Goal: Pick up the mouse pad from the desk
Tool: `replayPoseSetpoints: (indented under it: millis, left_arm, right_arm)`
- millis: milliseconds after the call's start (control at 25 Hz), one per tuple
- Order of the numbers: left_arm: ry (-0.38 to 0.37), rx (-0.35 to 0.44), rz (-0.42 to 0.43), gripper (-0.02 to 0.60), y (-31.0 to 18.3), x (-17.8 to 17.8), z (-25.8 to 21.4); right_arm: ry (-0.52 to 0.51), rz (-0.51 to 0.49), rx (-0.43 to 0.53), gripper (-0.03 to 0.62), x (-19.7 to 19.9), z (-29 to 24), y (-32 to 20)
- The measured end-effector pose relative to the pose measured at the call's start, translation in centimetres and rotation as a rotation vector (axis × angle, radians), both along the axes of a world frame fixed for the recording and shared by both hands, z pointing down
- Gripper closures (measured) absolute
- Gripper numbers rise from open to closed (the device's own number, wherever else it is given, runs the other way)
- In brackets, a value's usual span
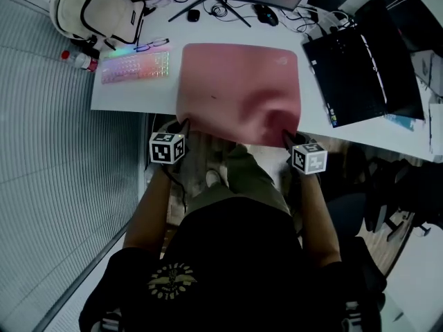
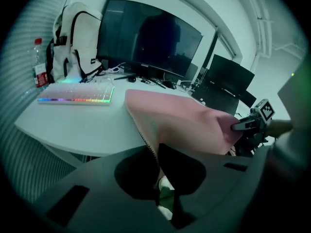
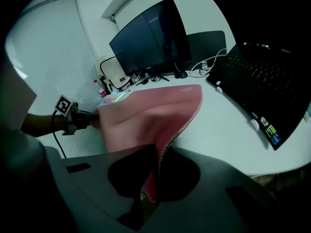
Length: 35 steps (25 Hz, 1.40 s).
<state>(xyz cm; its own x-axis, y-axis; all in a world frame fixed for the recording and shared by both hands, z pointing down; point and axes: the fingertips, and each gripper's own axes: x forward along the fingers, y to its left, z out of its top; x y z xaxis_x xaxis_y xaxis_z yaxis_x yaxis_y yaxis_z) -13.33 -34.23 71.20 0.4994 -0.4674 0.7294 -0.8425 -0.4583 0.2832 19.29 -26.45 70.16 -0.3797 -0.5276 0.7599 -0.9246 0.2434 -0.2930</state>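
A large pink mouse pad (image 1: pixel 239 88) lies on the white desk (image 1: pixel 131 97), its far part flat and its near edge lifted off the desk and hanging past the front edge. My left gripper (image 1: pixel 183 125) is shut on the pad's near left corner, my right gripper (image 1: pixel 286 137) is shut on the near right corner. In the left gripper view the pad's stitched edge (image 2: pixel 146 140) runs down between the jaws of the left gripper (image 2: pixel 156 152), and the right gripper (image 2: pixel 238 126) pinches the far corner. In the right gripper view the pad (image 3: pixel 146 113) hangs from the right gripper (image 3: pixel 155 171).
A backlit keyboard (image 1: pixel 135 66) lies left of the pad, with a white backpack (image 1: pixel 97 9) and a bottle (image 1: pixel 79 59) beyond it. An open black laptop (image 1: pixel 360 75) sits on the right. A mouse (image 1: pixel 266 14), cables and a monitor (image 2: pixel 146 38) stand at the back.
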Motion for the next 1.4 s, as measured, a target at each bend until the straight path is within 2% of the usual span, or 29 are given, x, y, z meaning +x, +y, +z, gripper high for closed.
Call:
replayPoseSetpoints:
  millis: [240,520,720,1400]
  left_arm:
    - [0.027,0.12,-0.022,0.56,-2.1,0.1,-5.2]
    - [0.057,0.255,-0.069,0.56,-5.8,0.2,-11.9]
    - [0.076,0.35,-0.062,0.56,-7.8,0.4,-17.7]
    - [0.158,0.57,-0.054,0.56,-7.2,-0.3,-31.7]
  right_arm:
    - [-0.014,0.032,0.085,0.576,0.5,-4.4,-1.5]
    - [-0.009,0.061,0.227,0.576,1.0,-10.8,-5.1]
    - [0.009,0.068,0.317,0.576,0.7,-16.1,-6.6]
    - [-0.002,0.069,0.519,0.576,-0.9,-27.6,-6.0]
